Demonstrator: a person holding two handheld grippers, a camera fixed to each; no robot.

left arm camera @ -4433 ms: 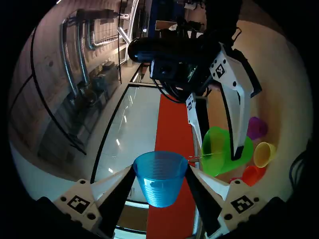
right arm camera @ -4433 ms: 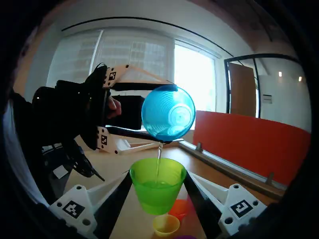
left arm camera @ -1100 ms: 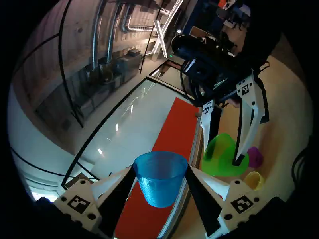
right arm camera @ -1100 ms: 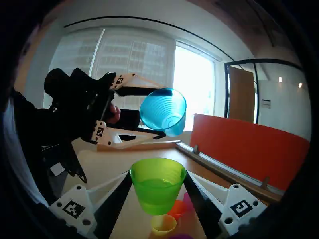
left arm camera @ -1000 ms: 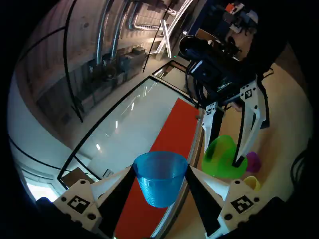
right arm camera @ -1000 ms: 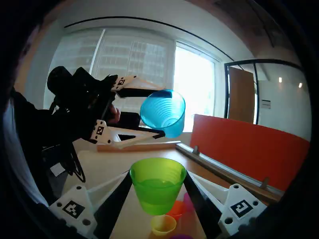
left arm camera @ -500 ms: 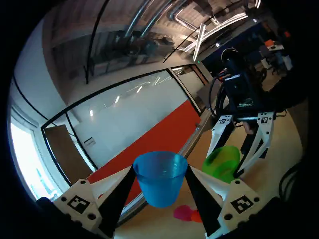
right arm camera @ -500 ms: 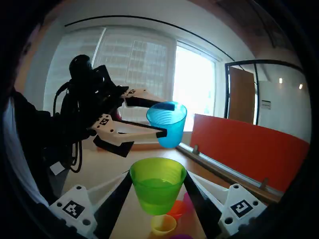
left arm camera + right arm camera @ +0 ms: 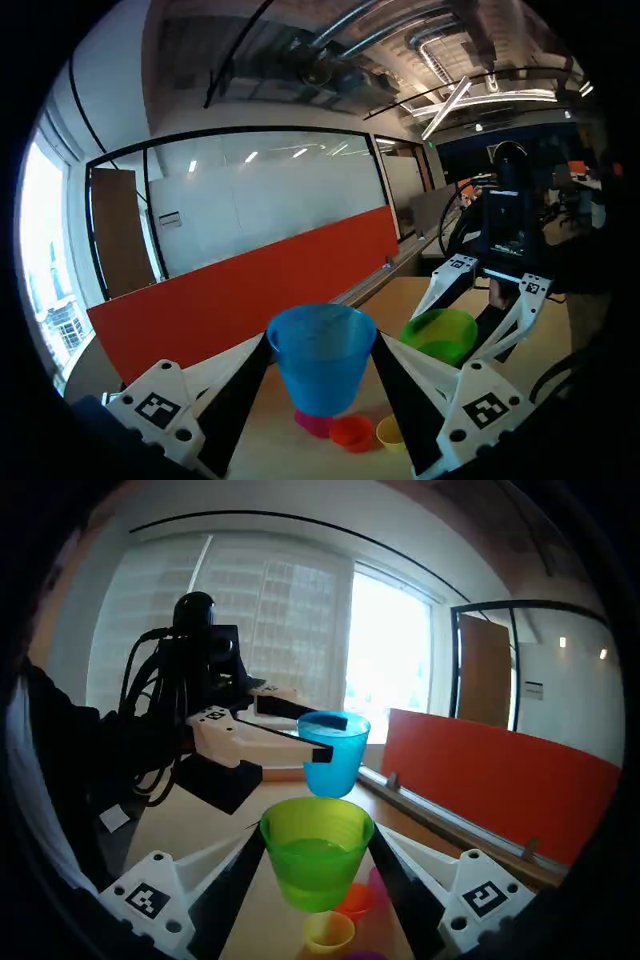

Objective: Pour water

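Note:
My left gripper (image 9: 322, 364) is shut on a translucent blue cup (image 9: 322, 356), which stands upright between the fingers above the wooden table (image 9: 264, 444). In the right gripper view the same blue cup (image 9: 332, 754) hangs upright behind and above the green one, held by the left gripper (image 9: 324, 734). My right gripper (image 9: 317, 856) is shut on a green cup (image 9: 317, 850) partly filled with water. In the left gripper view that green cup (image 9: 438, 334) sits to the right, between the right gripper's white fingers (image 9: 528, 304).
Small pink (image 9: 310, 422), orange (image 9: 352, 432) and yellow (image 9: 390, 432) cups stand on the table below the held cups. An orange partition (image 9: 512, 788) runs along the table's far edge. A person's dark sleeve (image 9: 72, 744) is at the left.
The blue cup was tipped over the green cup with water running out; it has since swung back upright and lowered. The green cup has stayed still.

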